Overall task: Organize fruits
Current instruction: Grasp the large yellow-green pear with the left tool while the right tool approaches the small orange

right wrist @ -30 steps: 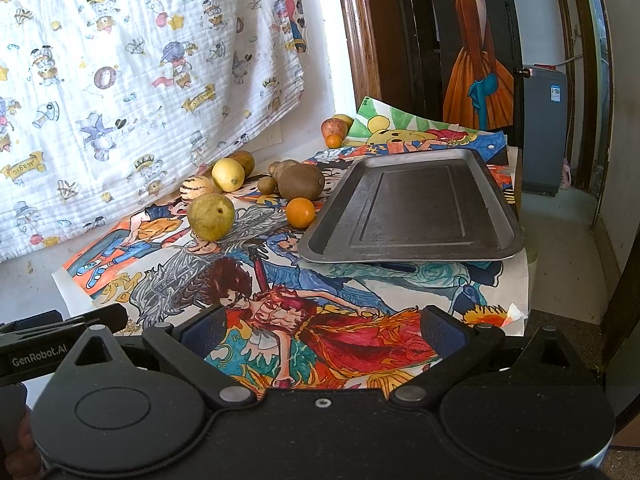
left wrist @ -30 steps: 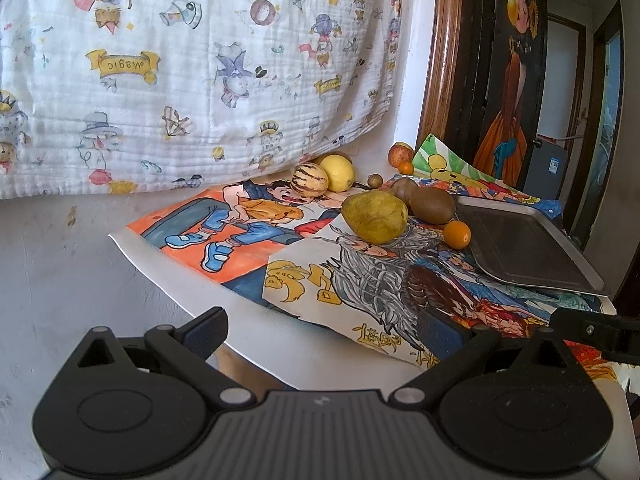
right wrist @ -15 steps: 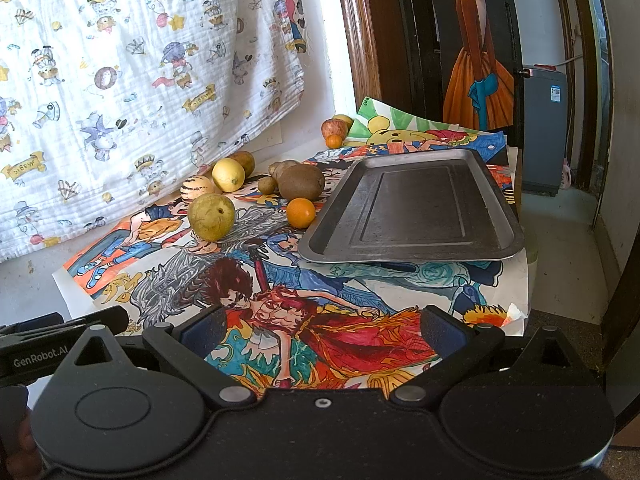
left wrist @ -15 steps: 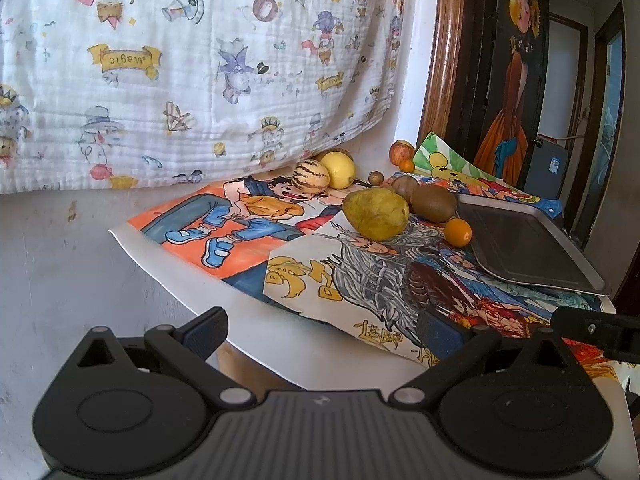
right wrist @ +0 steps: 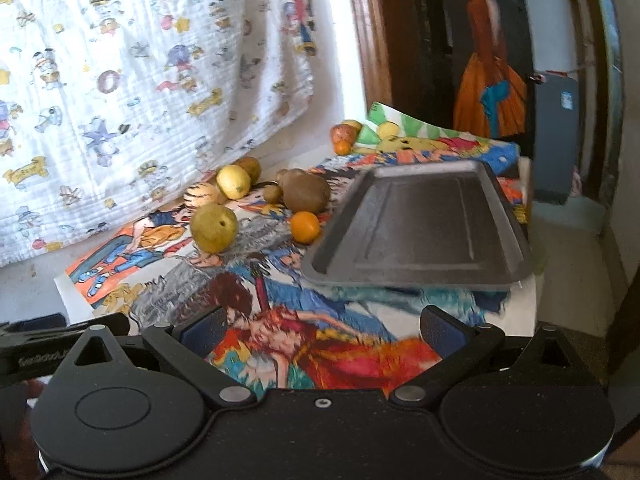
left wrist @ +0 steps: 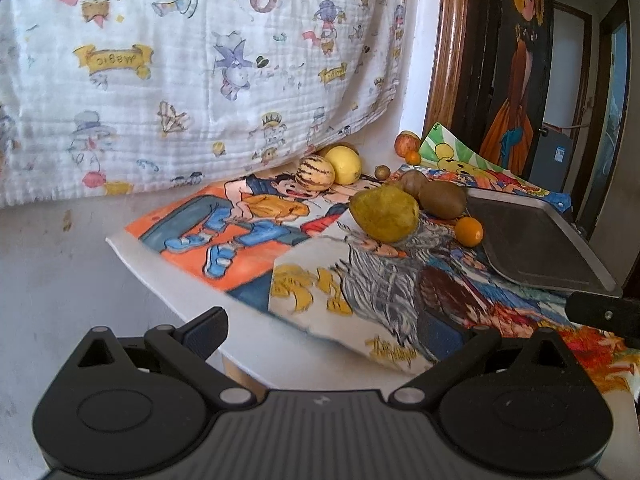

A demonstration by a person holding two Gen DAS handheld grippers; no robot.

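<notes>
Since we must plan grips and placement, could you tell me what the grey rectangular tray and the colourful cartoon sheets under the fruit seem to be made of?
Grey rectangular tray: probably metal, dull matte finish; thin rolled rim, faint sheen. Colourful cartoon sheets: apparently paper or thin card, matte; white edges, one corner lifting off the table.

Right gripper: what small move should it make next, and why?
Probably ease the right gripper forward-left toward the small orange. It is open and empty, the tray holds nothing, and that orange lies nearest the tray's left edge.
</notes>
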